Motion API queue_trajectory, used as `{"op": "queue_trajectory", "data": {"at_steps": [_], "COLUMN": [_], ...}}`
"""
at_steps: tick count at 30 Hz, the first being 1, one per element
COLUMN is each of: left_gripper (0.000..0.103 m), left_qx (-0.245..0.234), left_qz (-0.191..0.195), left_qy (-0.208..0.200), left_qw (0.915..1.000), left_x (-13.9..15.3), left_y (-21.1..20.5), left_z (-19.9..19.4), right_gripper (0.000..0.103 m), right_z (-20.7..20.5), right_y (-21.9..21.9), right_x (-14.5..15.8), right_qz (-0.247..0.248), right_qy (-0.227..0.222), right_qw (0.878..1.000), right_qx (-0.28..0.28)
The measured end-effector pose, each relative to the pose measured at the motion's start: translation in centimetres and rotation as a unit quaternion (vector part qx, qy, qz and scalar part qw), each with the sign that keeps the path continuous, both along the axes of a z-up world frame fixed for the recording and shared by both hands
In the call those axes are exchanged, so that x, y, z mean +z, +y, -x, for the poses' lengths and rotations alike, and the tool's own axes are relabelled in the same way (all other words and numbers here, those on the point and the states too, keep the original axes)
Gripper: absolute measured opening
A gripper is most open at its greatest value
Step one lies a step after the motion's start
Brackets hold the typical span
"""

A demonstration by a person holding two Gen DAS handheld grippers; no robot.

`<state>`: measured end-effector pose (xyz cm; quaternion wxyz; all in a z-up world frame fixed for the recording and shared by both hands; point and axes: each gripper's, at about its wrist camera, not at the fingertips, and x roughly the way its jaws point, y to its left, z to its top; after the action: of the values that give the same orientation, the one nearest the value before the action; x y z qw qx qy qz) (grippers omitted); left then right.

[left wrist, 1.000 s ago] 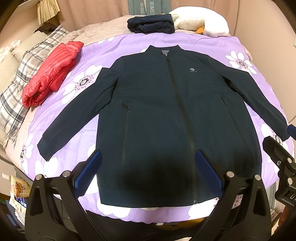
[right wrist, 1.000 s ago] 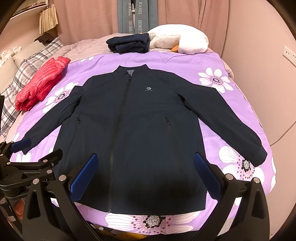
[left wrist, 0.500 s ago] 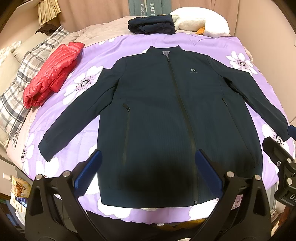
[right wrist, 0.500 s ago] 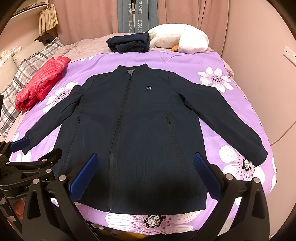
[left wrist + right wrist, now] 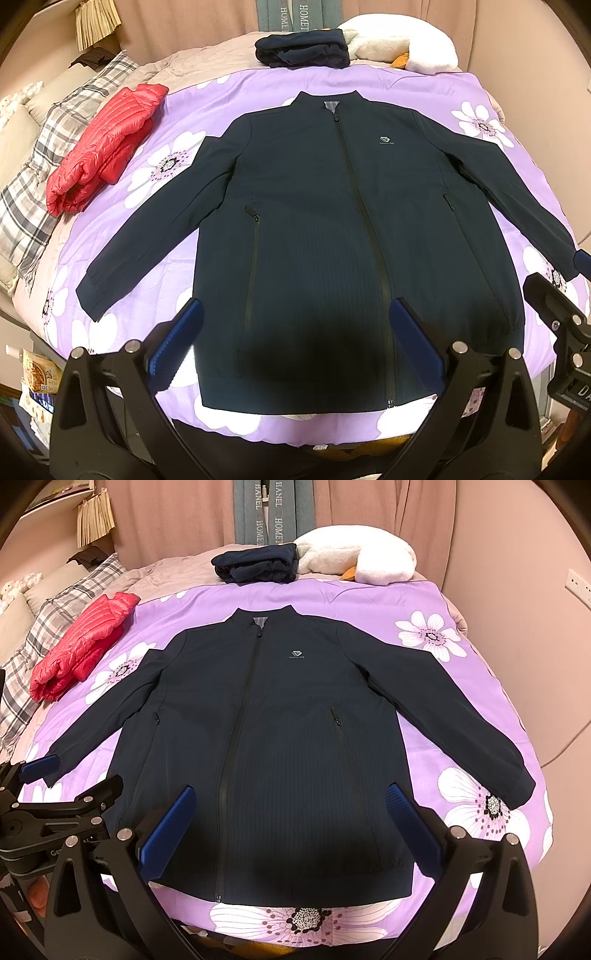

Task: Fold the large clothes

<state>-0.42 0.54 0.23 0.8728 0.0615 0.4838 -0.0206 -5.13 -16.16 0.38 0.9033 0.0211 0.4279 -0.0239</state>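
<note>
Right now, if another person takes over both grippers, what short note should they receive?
Left gripper: open, holding nothing, above the hem.
Right gripper: open, holding nothing, above the hem.
Navy jacket: flat on the purple flowered blanket, front up, zipped, both sleeves spread out.
Red puffer jacket lies bundled on the left; a folded dark garment lies at the far end.
Done: jacket laid out.
Left: all folding, probably sleeves first.

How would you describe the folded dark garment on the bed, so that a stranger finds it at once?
Start from the purple flowered blanket and go to its far edge, near the curtains. The folded navy garment lies there, beside the white plush toy. Unlike the navy jacket spread flat, it is a compact bundle.
</note>
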Motion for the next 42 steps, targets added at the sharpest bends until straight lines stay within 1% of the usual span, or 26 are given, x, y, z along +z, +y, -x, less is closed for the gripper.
{"op": "queue_trajectory", "data": {"at_steps": [19, 22, 23, 25, 27, 28, 29, 30, 31, 32, 33, 34, 35, 36, 37, 38, 39, 41, 42], "left_gripper": [0.101, 0.101, 0.101, 0.101, 0.101, 0.101, 0.101, 0.101, 0.101, 0.101, 0.101, 0.101, 0.101, 0.101, 0.101, 0.101, 0.101, 0.101, 0.101], "left_qx": [0.001, 0.003, 0.003, 0.002, 0.008, 0.013, 0.020, 0.026, 0.037, 0.046, 0.050, 0.055, 0.064, 0.074, 0.095, 0.115, 0.141, 0.190, 0.205], "left_qz": [0.001, 0.005, 0.011, 0.043, 0.092, 0.109, 0.131, 0.153, 0.185, 0.221, 0.250, 0.302, 0.343, 0.376, 0.406, 0.413, 0.411, 0.395, 0.393], "left_qy": [0.003, 0.005, 0.006, 0.012, 0.015, 0.015, 0.012, 0.010, 0.008, 0.005, 0.002, -0.008, -0.022, -0.038, -0.058, -0.067, -0.074, -0.071, -0.069], "left_qw": [1.0000, 1.0000, 0.9999, 0.9990, 0.9957, 0.9939, 0.9911, 0.9878, 0.9821, 0.9741, 0.9670, 0.9517, 0.9368, 0.9229, 0.9071, 0.9009, 0.8975, 0.8960, 0.8940], "left_x": [-0.5, -0.8, -0.8, -1.0, -1.4, -1.5, -1.8, -2.0, -2.4, -2.8, -3.1, -3.7, -4.2, -4.7, -5.5, -6.0, -6.8, -8.5, -9.2], "left_y": [-0.2, -0.1, 0.1, 0.8, 2.1, 2.7, 3.5, 4.4, 5.7, 7.0, 7.9, 9.5, 11.0, 12.3, 14.2, 15.4, 16.8, 19.2, 20.0], "left_z": [0.0, -0.1, -0.2, -0.6, -1.1, -1.3, -1.5, -1.8, -2.1, -2.3, -2.5, -2.5, -2.4, -2.2, -2.2, -2.2, -2.2, -2.3, -2.3], "right_gripper": [0.102, 0.102, 0.102, 0.102, 0.102, 0.102, 0.102, 0.102, 0.102, 0.102, 0.102, 0.102, 0.102, 0.102, 0.102, 0.102, 0.102, 0.102, 0.102], "right_z": [0.0, 0.1, 0.0, -0.1, -0.1, -0.1, 0.0, 0.2, 0.6, 0.8, 1.2, 1.7, 2.0, 2.2, 1.9, 1.5, 1.1, 0.2, 0.0], "right_y": [0.1, 0.1, 0.0, -0.3, -1.1, -1.6, -2.0, -2.5, -2.9, -3.2, -3.5, -3.6, -3.6, -3.5, -3.3, -3.0, -2.7, -2.3, -2.0], "right_x": [-0.1, -0.3, -0.4, -0.6, -1.0, -1.2, -1.3, -1.4, -1.6, -1.6, -1.7, -2.0, -2.1, -2.5, -2.9, -3.4, -3.9, -4.8, -5.2], "right_qz": [0.000, -0.006, -0.015, -0.046, -0.111, -0.146, -0.178, -0.214, -0.250, -0.273, -0.294, -0.305, -0.305, -0.301, -0.301, -0.309, -0.325, -0.353, -0.356], "right_qy": [0.004, 0.004, 0.003, -0.003, -0.016, -0.031, -0.048, -0.072, -0.104, -0.129, -0.165, -0.204, -0.225, -0.238, -0.225, -0.204, -0.176, -0.133, -0.121], "right_qw": [1.000, 1.000, 1.000, 0.999, 0.993, 0.988, 0.982, 0.972, 0.960, 0.949, 0.936, 0.922, 0.917, 0.914, 0.916, 0.917, 0.915, 0.910, 0.910], "right_qx": [0.000, 0.000, 0.002, 0.012, 0.031, 0.039, 0.049, 0.061, 0.074, 0.087, 0.105, 0.120, 0.126, 0.132, 0.140, 0.150, 0.163, 0.174, 0.173]}}
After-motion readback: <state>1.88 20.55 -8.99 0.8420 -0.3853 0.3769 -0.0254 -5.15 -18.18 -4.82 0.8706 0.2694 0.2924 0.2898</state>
